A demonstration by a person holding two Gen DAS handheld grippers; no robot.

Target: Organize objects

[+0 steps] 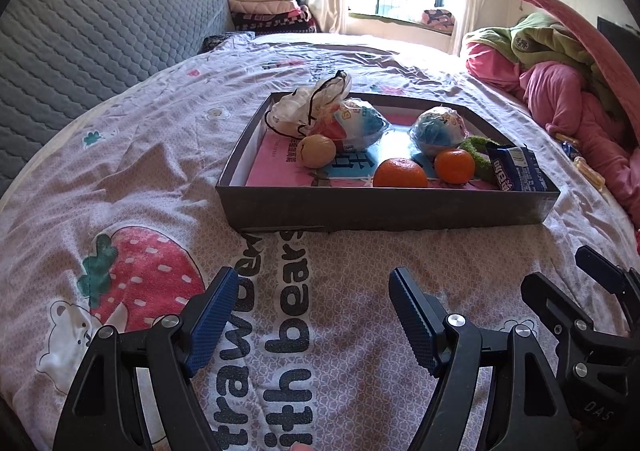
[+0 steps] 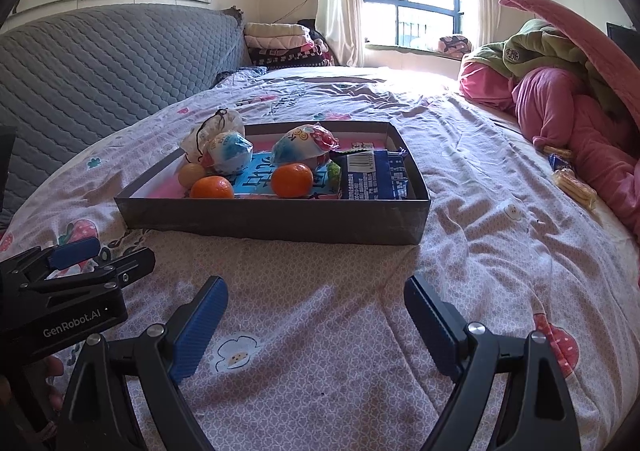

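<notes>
I'm holding both released claws, left claw [image 1: 310, 315] and right claw [image 2: 316, 325], short of the shallow dark cardboard box [image 2: 280, 219], and I'd be steering the right to the stray yellow snack packet [image 2: 574, 187] by the pink bedding.

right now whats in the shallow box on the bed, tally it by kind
In the shallow box:
oranges: 2
round wrapped snacks, blue and white: 2
tan round fruit: 1
white plastic bag: 1
blue snack packet: 1
green fuzzy ring: 1
Total: 8
</notes>
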